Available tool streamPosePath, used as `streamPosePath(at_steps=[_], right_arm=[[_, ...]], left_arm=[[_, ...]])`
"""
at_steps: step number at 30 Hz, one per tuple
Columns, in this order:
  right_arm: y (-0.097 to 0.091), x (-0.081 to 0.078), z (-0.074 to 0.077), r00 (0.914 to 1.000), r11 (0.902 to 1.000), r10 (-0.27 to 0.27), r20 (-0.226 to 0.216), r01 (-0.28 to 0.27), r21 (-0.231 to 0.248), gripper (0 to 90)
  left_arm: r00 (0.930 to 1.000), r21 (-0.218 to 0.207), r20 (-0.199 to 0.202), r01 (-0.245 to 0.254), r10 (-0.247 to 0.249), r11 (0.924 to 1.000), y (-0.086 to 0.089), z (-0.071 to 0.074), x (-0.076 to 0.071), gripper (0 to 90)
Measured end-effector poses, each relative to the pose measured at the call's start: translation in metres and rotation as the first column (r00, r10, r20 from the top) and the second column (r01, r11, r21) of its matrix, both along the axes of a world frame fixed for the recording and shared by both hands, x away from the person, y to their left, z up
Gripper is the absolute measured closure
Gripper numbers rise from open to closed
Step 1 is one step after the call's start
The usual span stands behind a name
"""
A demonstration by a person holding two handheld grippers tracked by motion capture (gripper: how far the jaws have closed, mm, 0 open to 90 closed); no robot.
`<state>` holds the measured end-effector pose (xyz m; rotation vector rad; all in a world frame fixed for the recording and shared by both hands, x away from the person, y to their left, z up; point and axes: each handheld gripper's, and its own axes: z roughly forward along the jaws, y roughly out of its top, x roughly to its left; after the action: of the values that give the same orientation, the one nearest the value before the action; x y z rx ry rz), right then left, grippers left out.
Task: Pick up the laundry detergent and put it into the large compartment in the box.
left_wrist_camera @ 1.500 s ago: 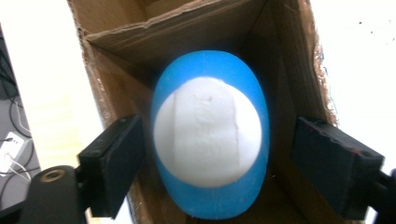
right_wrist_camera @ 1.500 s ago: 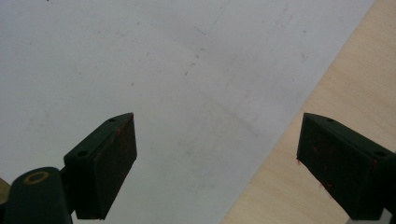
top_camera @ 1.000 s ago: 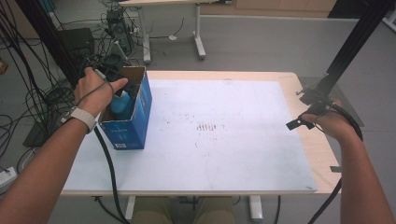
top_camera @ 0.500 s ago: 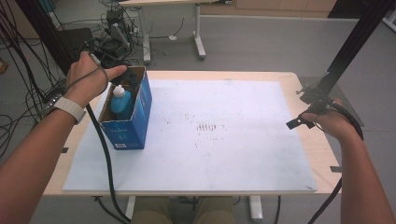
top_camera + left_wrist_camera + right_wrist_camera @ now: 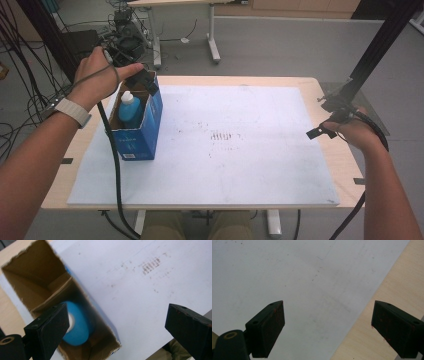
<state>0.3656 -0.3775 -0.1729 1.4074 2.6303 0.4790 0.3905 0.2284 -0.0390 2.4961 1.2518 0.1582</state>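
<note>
1. Where the high view begins at its left edge, the person's left forearm is seen rising from the bottom corner toward the far left of the table (image 5: 320, 200), with a pale wristband (image 5: 70, 111) on the wrist.
2. The left hand (image 5: 100, 75) is held above the far end of the blue box (image 5: 137, 140), its knuckles turned up and its fingers wrapped over the left gripper (image 5: 145, 82), which is tilted down toward the box opening.
3. The left gripper's jaws have just been opening and are spread wide; nothing is pressed between them, as is seen in the left gripper view, where the 2 black pads (image 5: 53, 330) stand far apart.
4. The blue bottle (image 5: 130, 110) with a white cap is left standing inside the box, below the gripper and apart from it; in the left gripper view it is seen through the open cardboard top, blurred.
5. The box rests on the white mat (image 5: 225, 135) near its left edge, and a black cable (image 5: 116, 165) is draped down past the box front.
6. At the right, the right hand (image 5: 357, 131) is held low over the table's right edge, wrist bent inward.
7. The right gripper (image 5: 325, 120) is pointed toward the mat, its jaws wide apart and empty above the mat's border and bare wood.
</note>
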Motion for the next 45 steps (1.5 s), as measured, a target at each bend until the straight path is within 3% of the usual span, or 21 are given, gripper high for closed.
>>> streamPosePath(at_steps=[3,6,9,12,14,17,21,25,28,30,32,36,37,38,43,45], right_arm=[[-0.001,-0.001,0.0,1.0,1.0,-0.002,-0.001,0.002,-0.001,11.5],[-0.001,-0.001,0.001,1.0,1.0,-0.004,-0.001,0.004,-0.005,11.5],[0.0,-0.002,0.001,1.0,1.0,-0.005,0.001,0.005,-0.004,11.5],[0.002,-0.003,0.002,1.0,1.0,-0.003,0.004,0.003,-0.002,11.5],[0.002,-0.003,0.003,1.0,1.0,-0.001,0.005,0.001,-0.001,11.5],[0.002,-0.005,0.006,0.9999,1.0,-0.006,0.011,0.006,0.0,11.5],[0.003,-0.007,0.007,0.9999,1.0,-0.006,0.016,0.006,0.0,11.5],[0.004,-0.009,0.008,0.9998,1.0,-0.001,0.02,0.001,0.001,11.5],[0.005,-0.011,0.009,0.9998,1.0,0.002,0.021,-0.002,0.002,11.5],[0.005,-0.012,0.009,0.9998,1.0,0.0,0.022,0.0,0.002,11.5],[0.004,-0.013,0.009,0.9998,1.0,-0.003,0.022,0.003,0.004,11.5],[0.003,-0.015,0.008,0.9998,1.0,-0.007,0.019,0.007,0.005,11.5],[0.003,-0.015,0.008,0.9998,1.0,-0.007,0.019,0.007,0.004,11.6],[0.003,-0.015,0.007,0.9998,1.0,-0.008,0.019,0.008,0.003,11.6],[0.004,-0.015,0.005,0.9999,1.0,-0.005,0.016,0.005,0.007,11.6],[0.005,-0.015,0.005,0.9999,1.0,-0.003,0.017,0.003,0.008,11.6]], left_arm=[[0.998,0.018,-0.007,0.063,-0.063,0.9978,-0.01,0.004,0.001,6.1],[0.9954,0.041,-0.016,0.095,-0.095,0.9946,-0.02,0.009,0.001,6.5],[0.9873,0.059,-0.029,0.157,-0.156,0.9858,-0.03,0.013,0.004,6.4],[0.9744,0.073,-0.04,0.224,-0.221,0.9719,-0.04,0.015,0.006,6.5],[0.9739,0.075,-0.044,0.226,-0.223,0.9713,-0.044,0.014,0.006,6.4],[0.9653,0.079,-0.055,0.259,-0.255,0.9627,-0.051,0.011,0.008,6.4],[0.9456,0.082,-0.057,0.324,-0.32,0.9425,-0.06,0.007,0.009,6.4],[0.9136,0.093,-0.069,0.406,-0.401,0.9092,-0.072,0.001,0.01,6.3],[0.8943,0.107,-0.08,0.447,-0.44,0.8882,-0.082,-0.005,0.009,6.4],[0.8937,0.121,-0.088,0.448,-0.44,0.8858,-0.088,-0.009,0.009,6.4],[0.886,0.131,-0.095,0.463,-0.454,0.8765,-0.094,-0.013,0.009,6.4],[0.8745,0.131,-0.097,0.484,-0.475,0.8649,-0.099,-0.02,0.008,6.4],[0.8688,0.134,-0.099,0.495,-0.485,0.8586,-0.1,-0.021,0.009,6.5],[0.8682,0.132,-0.096,0.496,-0.487,0.8584,-0.101,-0.022,0.008,6.4],[0.8459,0.132,-0.098,0.533,-0.524,0.8355,-0.106,-0.026,0.008,6.5],[0.8473,0.135,-0.111,0.531,-0.519,0.8367,-0.109,-0.028,0.009,6.5]])
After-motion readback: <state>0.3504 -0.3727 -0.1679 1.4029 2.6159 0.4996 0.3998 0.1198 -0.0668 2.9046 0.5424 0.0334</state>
